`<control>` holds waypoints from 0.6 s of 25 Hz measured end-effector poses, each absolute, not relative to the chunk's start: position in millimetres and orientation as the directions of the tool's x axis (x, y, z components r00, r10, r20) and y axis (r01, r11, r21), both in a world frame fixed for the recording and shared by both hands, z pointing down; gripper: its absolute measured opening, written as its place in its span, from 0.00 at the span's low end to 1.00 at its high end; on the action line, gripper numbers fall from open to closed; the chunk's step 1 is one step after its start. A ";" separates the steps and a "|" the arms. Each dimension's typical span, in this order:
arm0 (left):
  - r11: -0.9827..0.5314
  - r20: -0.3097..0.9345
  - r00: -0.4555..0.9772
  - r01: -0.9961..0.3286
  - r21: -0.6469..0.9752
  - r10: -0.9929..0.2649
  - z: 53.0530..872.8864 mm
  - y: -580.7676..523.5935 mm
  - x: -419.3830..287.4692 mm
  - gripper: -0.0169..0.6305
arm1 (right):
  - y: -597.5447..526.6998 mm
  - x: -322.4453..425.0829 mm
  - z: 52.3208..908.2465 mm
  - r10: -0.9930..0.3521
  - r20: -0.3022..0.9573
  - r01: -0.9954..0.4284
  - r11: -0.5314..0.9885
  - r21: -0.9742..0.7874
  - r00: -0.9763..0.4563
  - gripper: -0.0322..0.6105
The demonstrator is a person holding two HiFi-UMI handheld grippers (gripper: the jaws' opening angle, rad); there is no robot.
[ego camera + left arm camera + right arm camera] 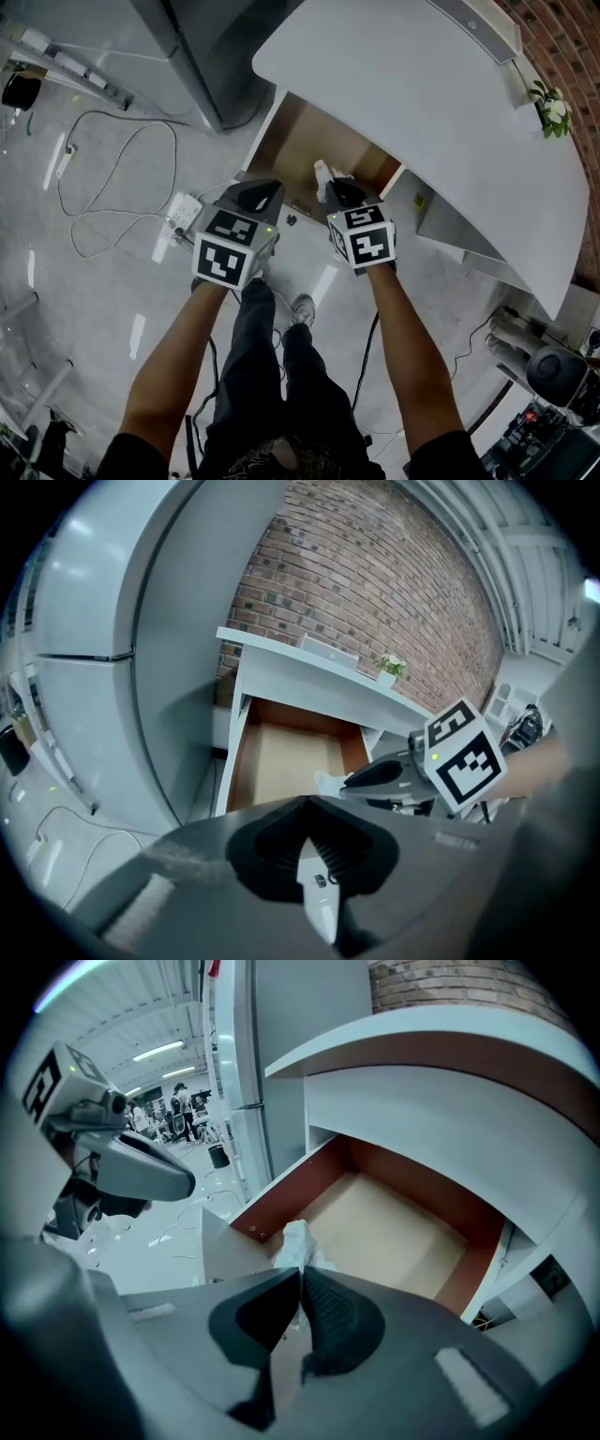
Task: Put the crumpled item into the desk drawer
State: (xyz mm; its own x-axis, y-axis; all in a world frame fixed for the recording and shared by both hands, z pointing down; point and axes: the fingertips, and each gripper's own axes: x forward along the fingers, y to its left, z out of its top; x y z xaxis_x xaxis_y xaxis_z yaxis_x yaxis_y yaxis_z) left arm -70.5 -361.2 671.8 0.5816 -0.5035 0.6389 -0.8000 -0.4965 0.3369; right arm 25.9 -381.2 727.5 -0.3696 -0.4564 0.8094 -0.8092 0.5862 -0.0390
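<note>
The desk drawer stands pulled out under the white desk top, its wooden bottom bare. My right gripper is shut on the white crumpled item, which hangs over the drawer's front edge. In the right gripper view the crumpled item sticks out past the closed fingertips, just above the drawer's near corner. My left gripper hovers at the drawer's left front corner, shut with nothing in it. The left gripper view shows the right gripper and the item beside the drawer.
A tall grey cabinet stands left of the desk. A power strip and loose cables lie on the floor at the left. A small plant sits on the desk's far edge. The person's legs are below the grippers.
</note>
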 end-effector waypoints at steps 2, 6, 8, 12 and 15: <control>-0.496 0.645 0.582 -0.799 0.340 -0.495 676.4 -364.2 -74.0 0.02 | -384.6 21.9 733.2 -0.448 0.813 -0.804 0.594 -0.039 -0.371 0.08; -0.490 0.653 0.583 -0.799 0.350 -0.483 685.6 -369.9 -79.7 0.02 | -391.1 17.9 743.1 -0.441 0.818 -0.806 0.590 -0.047 -0.370 0.08; -0.489 0.658 0.581 -0.799 0.351 -0.478 689.4 -372.7 -81.7 0.02 | -393.7 16.9 747.1 -0.436 0.820 -0.809 0.586 -0.054 -0.370 0.08; -0.488 0.660 0.584 -0.797 0.356 -0.473 692.7 -379.7 -81.5 0.02 | -396.2 15.6 753.0 -0.424 0.823 -0.806 0.587 -0.067 -0.377 0.09; -0.490 0.661 0.584 -0.797 0.354 -0.471 694.0 -383.6 -82.0 0.02 | -395.8 13.0 756.6 -0.405 0.827 -0.804 0.588 -0.091 -0.390 0.15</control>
State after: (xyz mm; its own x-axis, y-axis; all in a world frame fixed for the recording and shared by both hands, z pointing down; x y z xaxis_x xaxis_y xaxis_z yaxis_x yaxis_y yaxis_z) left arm -82.0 -383.6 694.0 0.5836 -0.4710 0.6615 -0.7966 -0.4902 0.3538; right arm 13.0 -395.8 756.6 -0.3903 -0.4055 0.8266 -0.8037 0.5880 -0.0910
